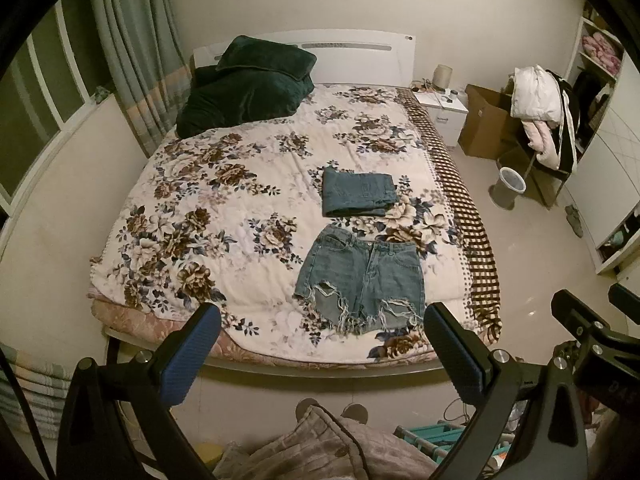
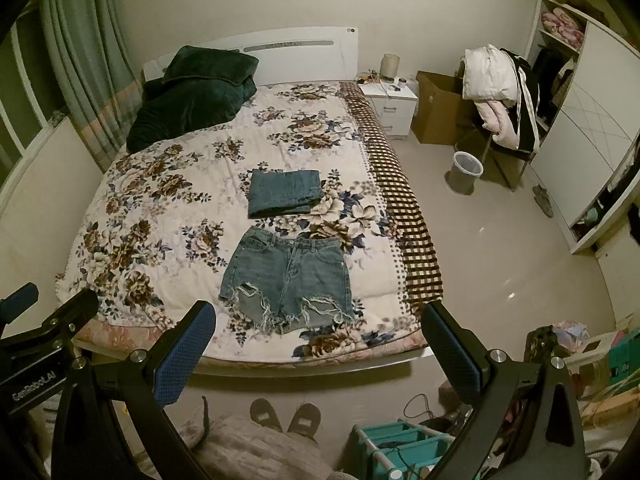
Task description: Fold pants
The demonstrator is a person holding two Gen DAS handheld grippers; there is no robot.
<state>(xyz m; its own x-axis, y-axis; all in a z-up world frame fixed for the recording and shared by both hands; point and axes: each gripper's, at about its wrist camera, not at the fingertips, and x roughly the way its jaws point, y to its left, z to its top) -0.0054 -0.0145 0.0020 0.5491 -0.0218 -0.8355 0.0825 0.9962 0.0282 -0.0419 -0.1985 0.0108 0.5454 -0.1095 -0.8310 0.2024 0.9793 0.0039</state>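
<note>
One folded denim piece [image 1: 358,194] lies mid-bed [image 1: 224,184], frayed shorts [image 1: 360,276] flat and unfolded near the foot edge just below it, left gripper [image 1: 320,348] and right gripper [image 2: 318,344] both spread, empty, held back from the bed—fold likely not begun.

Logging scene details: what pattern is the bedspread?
White with brown and blue flowers, the bedspread shows best in the right wrist view.

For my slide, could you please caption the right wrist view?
Open right gripper above bed foot, facing flat denim shorts and folded jeans.
</note>
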